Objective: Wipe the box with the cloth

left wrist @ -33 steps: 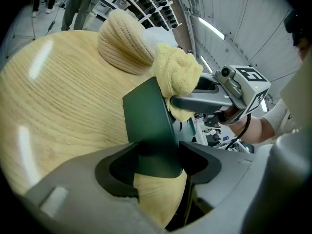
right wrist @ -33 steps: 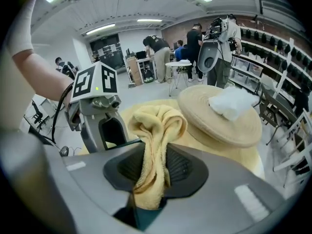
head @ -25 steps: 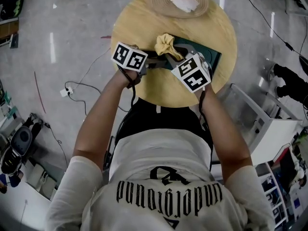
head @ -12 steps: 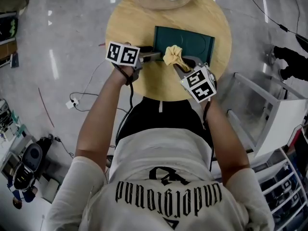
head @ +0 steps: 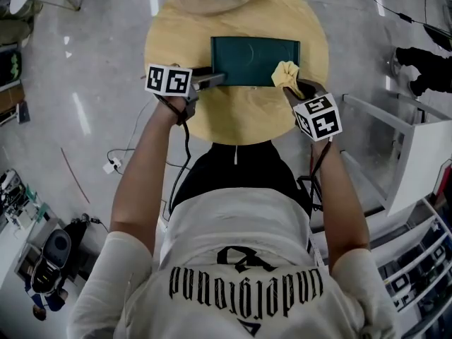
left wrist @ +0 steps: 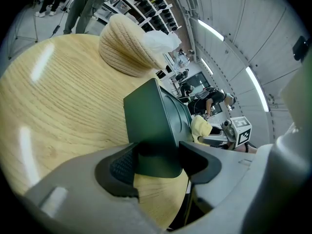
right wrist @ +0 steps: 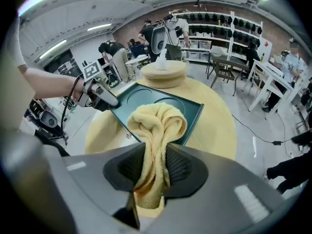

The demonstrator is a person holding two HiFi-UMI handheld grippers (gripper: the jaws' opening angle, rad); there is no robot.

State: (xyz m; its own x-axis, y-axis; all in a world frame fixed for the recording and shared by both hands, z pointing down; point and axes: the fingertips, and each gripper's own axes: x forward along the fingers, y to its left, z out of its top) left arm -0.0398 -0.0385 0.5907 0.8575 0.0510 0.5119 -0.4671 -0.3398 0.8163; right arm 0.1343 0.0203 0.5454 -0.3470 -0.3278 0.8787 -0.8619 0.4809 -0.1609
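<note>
Round wooden table (head: 233, 111) on glossy grey floor (head: 106, 34) bears green box (head: 251, 51).

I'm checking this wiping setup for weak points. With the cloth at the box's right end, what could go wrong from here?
The left tool pinches only one corner of the box, so a sideways wipe might pivot it on the table. The right tool grips the cloth as a thin bunch, which could tug loose.
</note>
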